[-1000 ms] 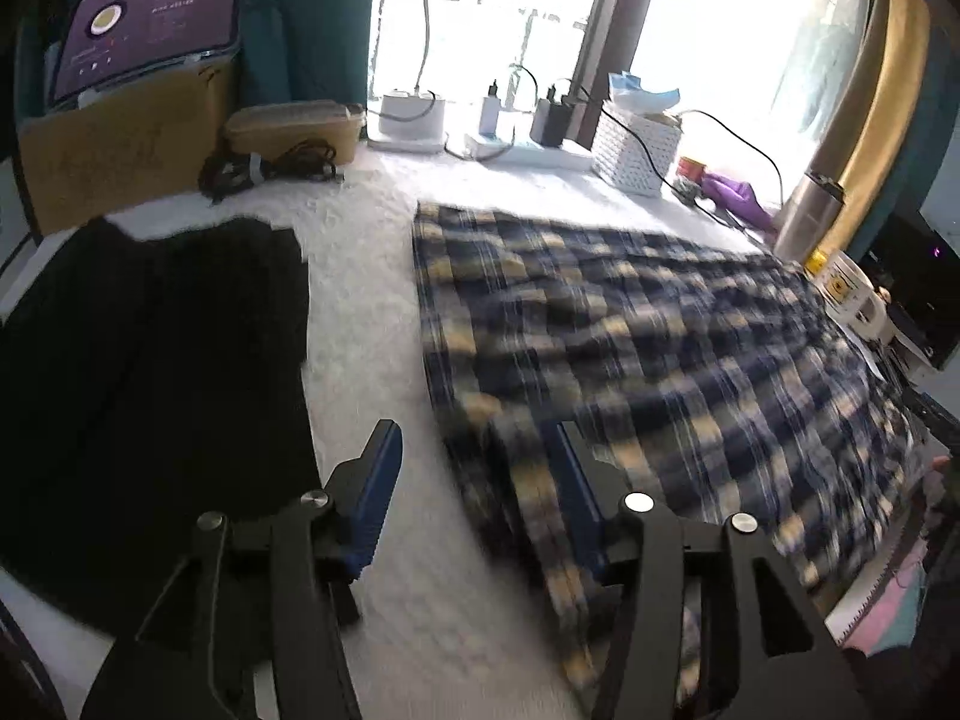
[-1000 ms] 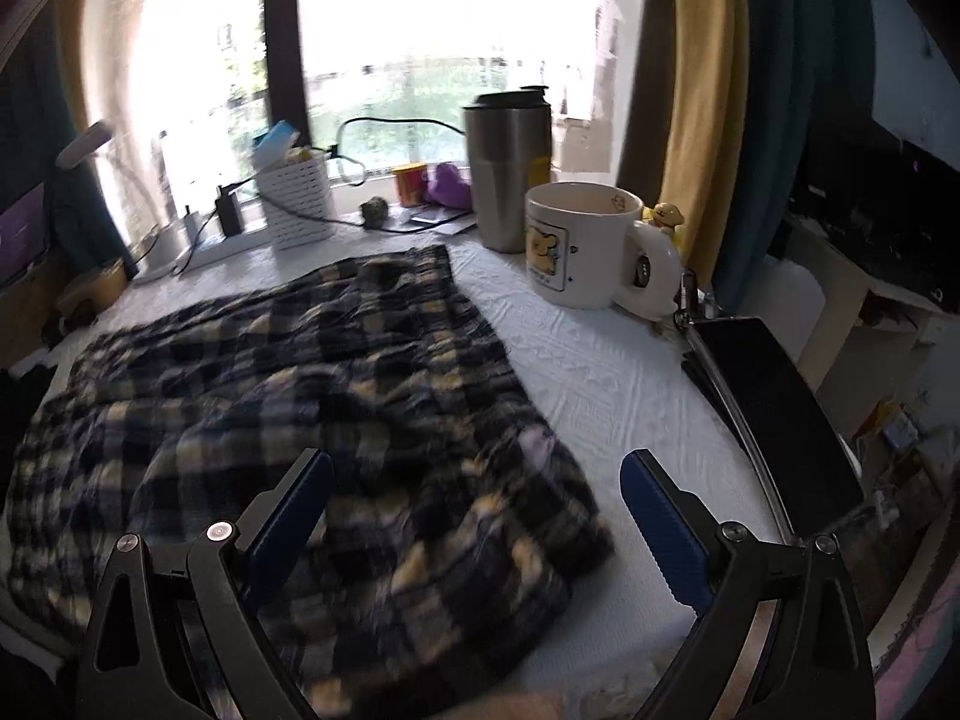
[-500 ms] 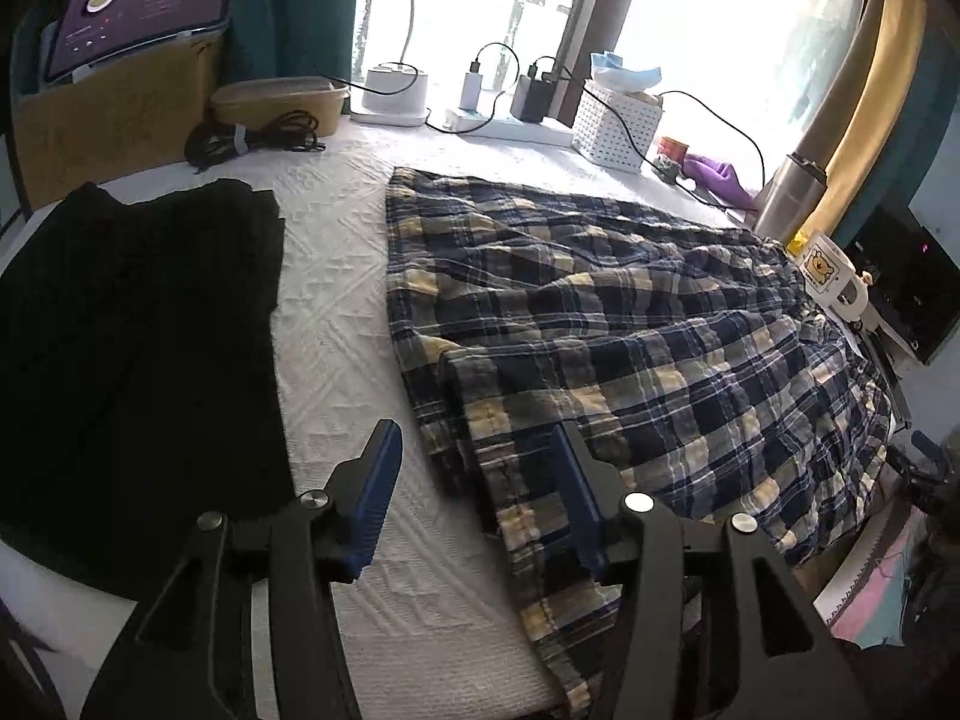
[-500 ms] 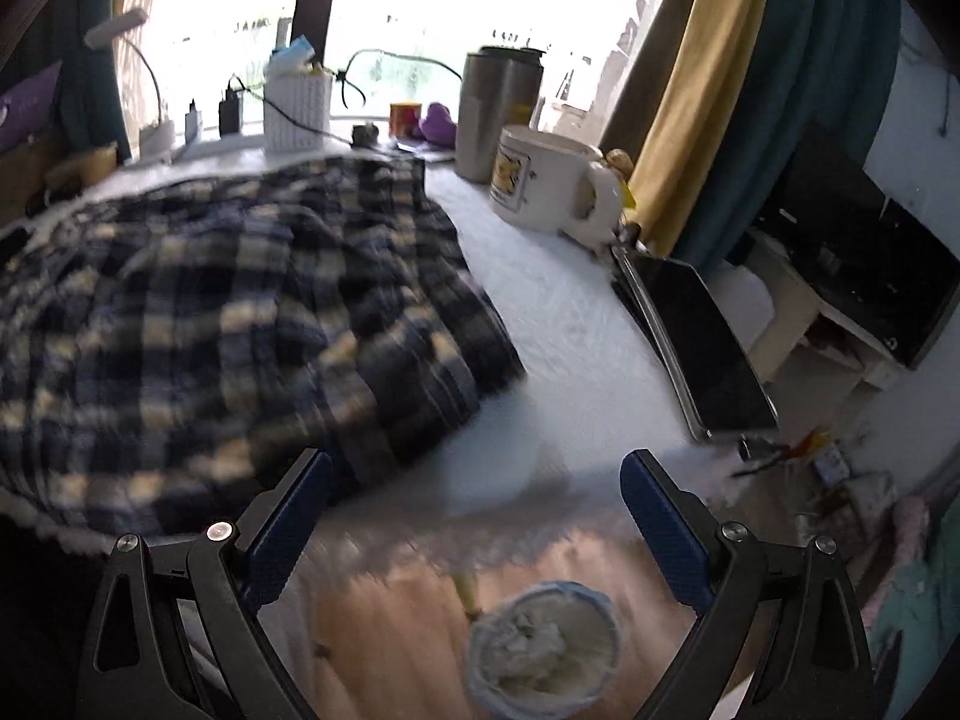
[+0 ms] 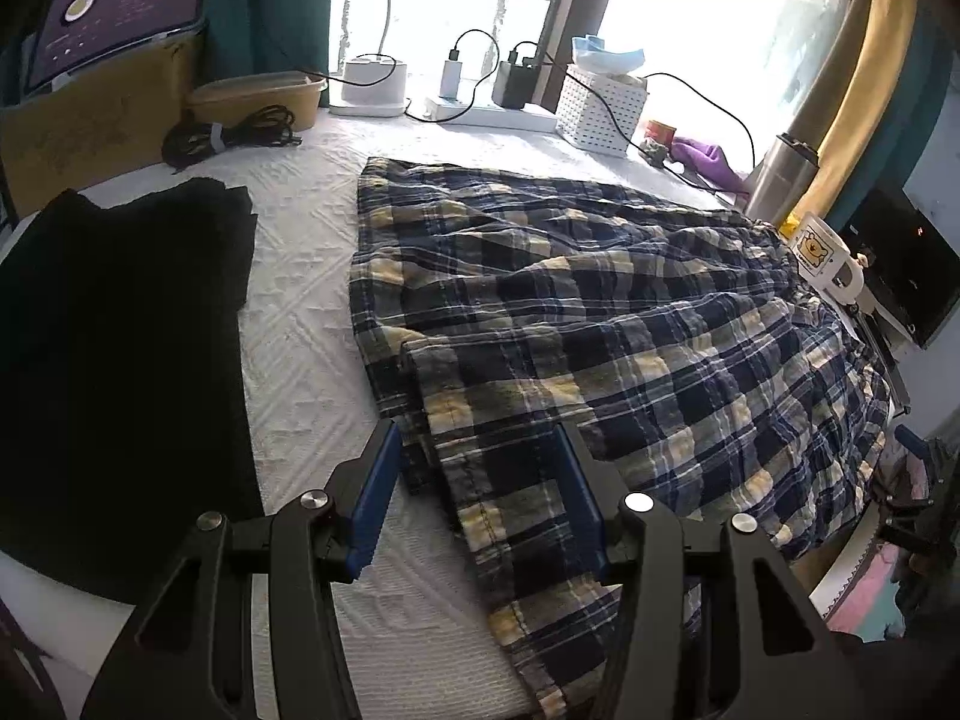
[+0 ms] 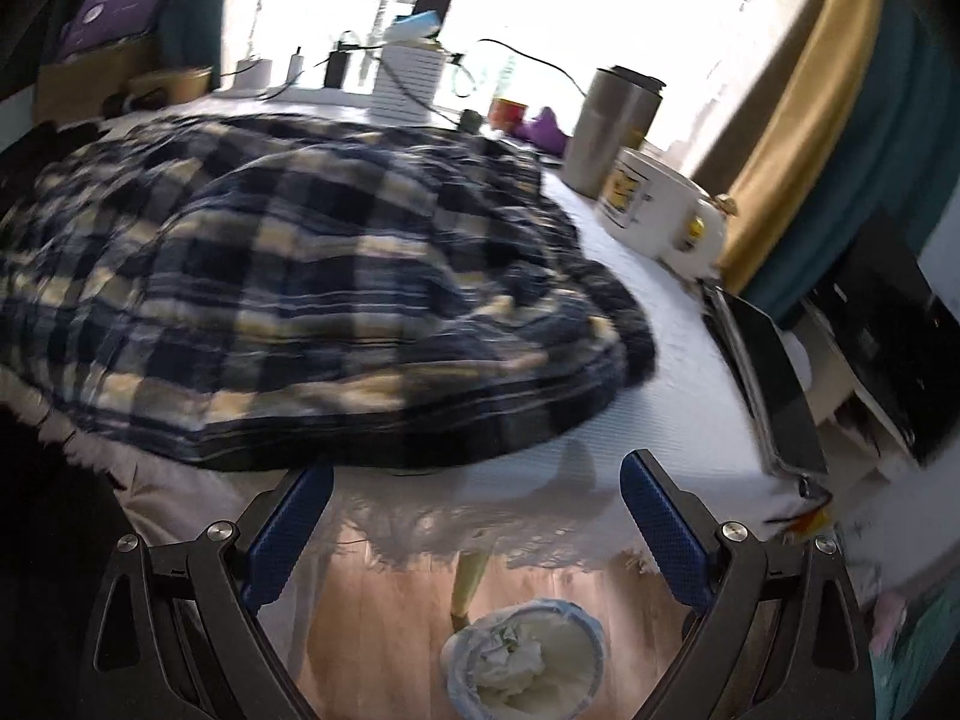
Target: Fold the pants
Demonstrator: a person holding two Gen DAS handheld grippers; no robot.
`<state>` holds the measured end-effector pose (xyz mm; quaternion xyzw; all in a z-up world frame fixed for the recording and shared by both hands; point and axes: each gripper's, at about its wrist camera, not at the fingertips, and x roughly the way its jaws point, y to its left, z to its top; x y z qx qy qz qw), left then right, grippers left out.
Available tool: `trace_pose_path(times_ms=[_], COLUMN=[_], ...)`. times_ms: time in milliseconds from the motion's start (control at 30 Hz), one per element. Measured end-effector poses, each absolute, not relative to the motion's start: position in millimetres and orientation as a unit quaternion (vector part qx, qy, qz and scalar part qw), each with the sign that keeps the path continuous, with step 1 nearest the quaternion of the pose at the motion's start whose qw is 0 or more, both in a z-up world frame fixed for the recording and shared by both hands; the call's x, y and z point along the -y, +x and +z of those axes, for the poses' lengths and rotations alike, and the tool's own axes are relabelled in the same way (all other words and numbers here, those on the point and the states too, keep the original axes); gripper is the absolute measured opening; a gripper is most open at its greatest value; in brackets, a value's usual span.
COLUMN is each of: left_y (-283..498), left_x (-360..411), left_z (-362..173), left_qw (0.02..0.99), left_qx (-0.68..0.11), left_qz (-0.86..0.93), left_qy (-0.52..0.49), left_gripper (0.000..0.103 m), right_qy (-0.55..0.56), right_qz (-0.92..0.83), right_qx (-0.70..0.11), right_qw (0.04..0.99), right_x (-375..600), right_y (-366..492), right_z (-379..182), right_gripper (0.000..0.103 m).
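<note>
Over the blurred plaid pants (image 6: 288, 276), right gripper (image 6: 477, 516) gapes empty; left gripper (image 5: 474, 492) half-open straddles their hem.

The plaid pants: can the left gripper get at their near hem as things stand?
Probably yes. The left gripper is open with the hem of the plaid pants already between its fingers, and nothing lies over the cloth there.

The left hand-held gripper (image 5: 474, 498) fills the bottom centre of its frame, black arms rising to two blue-padded fingers (image 5: 373, 489) that stand parted, pointing steeply downward. The right hand-held gripper (image 6: 477, 531) sits along the bottom of its own blurred frame, its blue-padded fingers (image 6: 660, 531) spread wide with nothing between them, pointing forward and somewhat down. It also shows faintly at the right edge of the left view.
</note>
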<state>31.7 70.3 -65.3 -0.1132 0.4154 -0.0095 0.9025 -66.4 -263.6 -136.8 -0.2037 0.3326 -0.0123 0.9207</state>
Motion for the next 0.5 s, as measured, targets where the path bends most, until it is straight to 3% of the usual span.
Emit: trace_pose_path(times_ms=[267, 500], left_y=[30.0, 24.2], left_x=[-74.3, -77.2], left_z=[-64.5, -63.3], left_qw=[0.904, 0.905], left_qx=[-0.411, -0.409], left_qz=[-0.011, -0.012], left_qy=[-0.116, -0.115], left_gripper=[0.051, 0.051], right_qy=[-0.190, -0.227], right_qz=[0.013, 0.023], right_qx=[-0.276, -0.277], right_qw=[0.942, 0.933], right_x=[248.3, 241.7], right_y=[-60.3, -41.2], right_z=[-104.9, -99.6], right_gripper=[0.097, 0.097])
